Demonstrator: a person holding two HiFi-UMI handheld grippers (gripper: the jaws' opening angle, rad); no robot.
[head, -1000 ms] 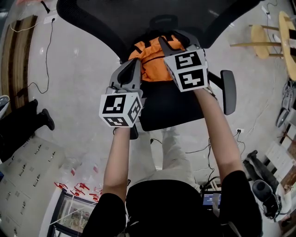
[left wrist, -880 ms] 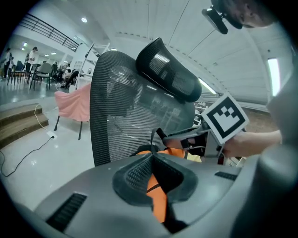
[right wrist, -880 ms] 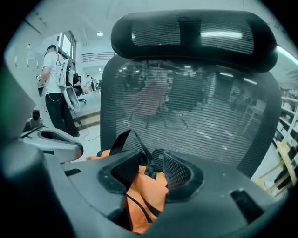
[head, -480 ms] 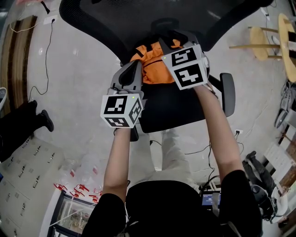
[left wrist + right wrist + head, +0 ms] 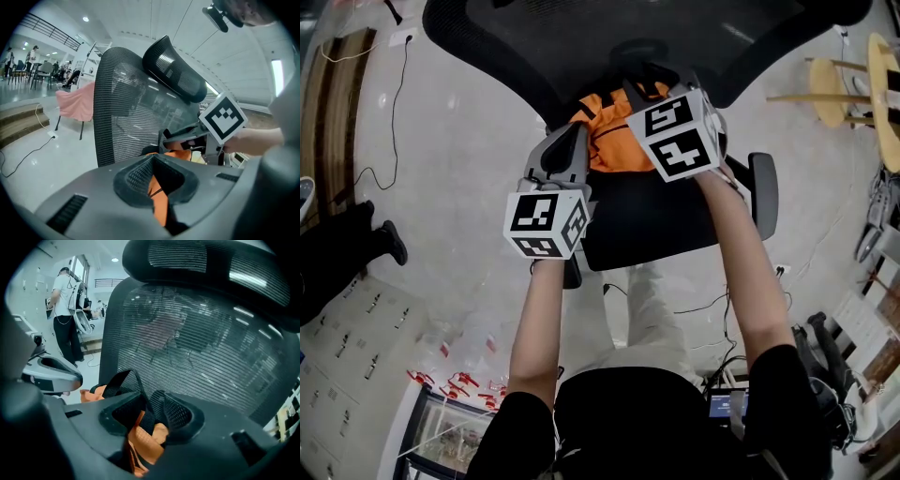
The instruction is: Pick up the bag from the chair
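Orange backpack rests on the office chair, upper centre. Its black strap is clamped by the right gripper; the left gripper pinches orange fabric. Lift both evenly, clearing the backrest.

The pale, glossy floor carries the black chair. A thin cable trails across the floor at the left and a wooden stool stands at the right. The orange bag sits on the chair's seat.
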